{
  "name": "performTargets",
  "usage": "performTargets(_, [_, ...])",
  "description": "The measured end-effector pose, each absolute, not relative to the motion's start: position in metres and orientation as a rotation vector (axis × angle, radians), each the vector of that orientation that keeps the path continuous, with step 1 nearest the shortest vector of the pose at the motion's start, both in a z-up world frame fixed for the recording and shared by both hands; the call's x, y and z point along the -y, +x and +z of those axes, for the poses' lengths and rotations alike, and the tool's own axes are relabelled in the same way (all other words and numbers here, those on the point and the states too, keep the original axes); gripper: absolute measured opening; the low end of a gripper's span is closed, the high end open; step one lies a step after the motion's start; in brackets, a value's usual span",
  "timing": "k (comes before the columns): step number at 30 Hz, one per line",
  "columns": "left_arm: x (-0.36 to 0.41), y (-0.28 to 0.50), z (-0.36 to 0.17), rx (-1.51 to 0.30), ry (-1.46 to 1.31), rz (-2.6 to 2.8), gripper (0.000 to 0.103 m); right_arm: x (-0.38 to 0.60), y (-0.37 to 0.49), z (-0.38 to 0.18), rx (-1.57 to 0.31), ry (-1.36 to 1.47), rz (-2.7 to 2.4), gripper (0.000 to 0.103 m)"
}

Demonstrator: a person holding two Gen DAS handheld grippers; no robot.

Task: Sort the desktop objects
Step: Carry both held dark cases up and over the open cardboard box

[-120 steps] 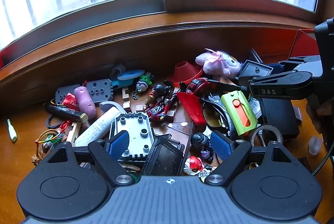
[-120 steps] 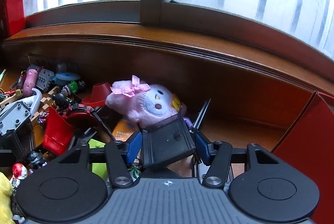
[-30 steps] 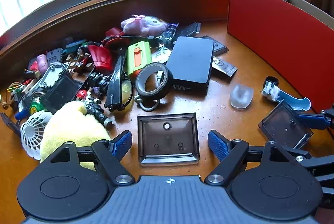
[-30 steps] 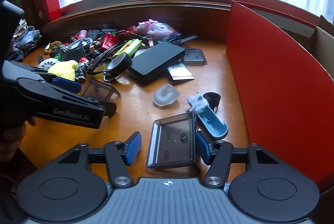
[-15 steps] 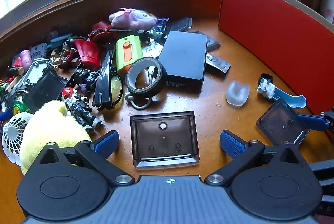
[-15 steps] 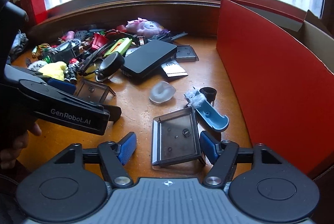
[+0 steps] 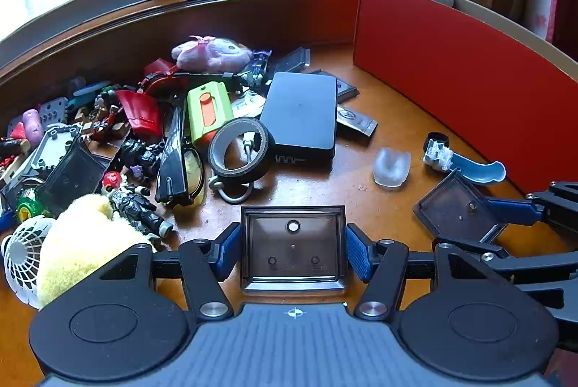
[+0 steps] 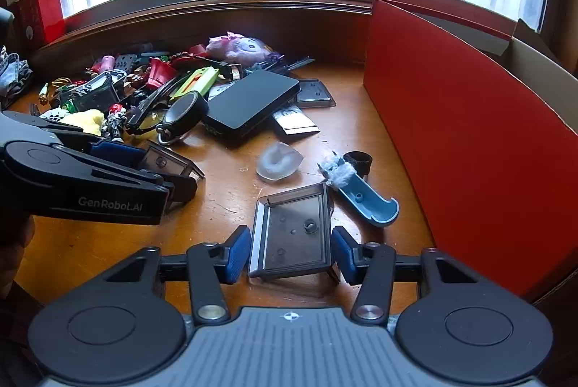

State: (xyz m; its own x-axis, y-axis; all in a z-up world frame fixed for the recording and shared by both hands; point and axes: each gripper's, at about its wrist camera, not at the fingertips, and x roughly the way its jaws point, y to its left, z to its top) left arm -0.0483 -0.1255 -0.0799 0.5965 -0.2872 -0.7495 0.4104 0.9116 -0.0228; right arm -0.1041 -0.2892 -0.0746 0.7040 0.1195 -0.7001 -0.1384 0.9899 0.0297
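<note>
**Both claws close on matching smoky trays**

The smoky tray (image 7: 292, 242) lies flat on the tabletop (image 8: 108, 253) at the lower middle of the left wrist view, open side up. The left claw (image 7: 292, 255) has its blue pads pressed against the tray's two short sides. Half a second ago those pads stood wide apart with the tray loose between them, so the claw has just clamped on it.

The second smoky tray (image 8: 292, 231) sits at the lower middle of the right wrist view, slightly tilted. The right claw (image 8: 290, 251) has also drawn in from a wider gap, and its pads now appear to be gripping the tray's edges.

Just above and right of that tray lie a blue scoop (image 8: 372, 203) and a clear cap (image 8: 278, 161). The red box wall (image 8: 469, 134) fills the right of the frame.

Higher up are a black flat box (image 7: 301, 114) and a tape roll (image 7: 238, 148). The mixed toy pile with a yellow plush (image 7: 83, 235) crowds the left.

With the two like pieces gripped in the open area, well apart from the clutter, I judge the sort is grouping them together; their destination is not shown
</note>
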Motion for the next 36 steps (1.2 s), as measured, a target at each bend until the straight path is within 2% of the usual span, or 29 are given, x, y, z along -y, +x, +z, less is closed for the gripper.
performTargets(36, [0.070,-0.047,-0.038,-0.720,0.157,-0.433,0.060,0.251,-0.118,-0.020,-0.623,0.086,0.071,0.051])
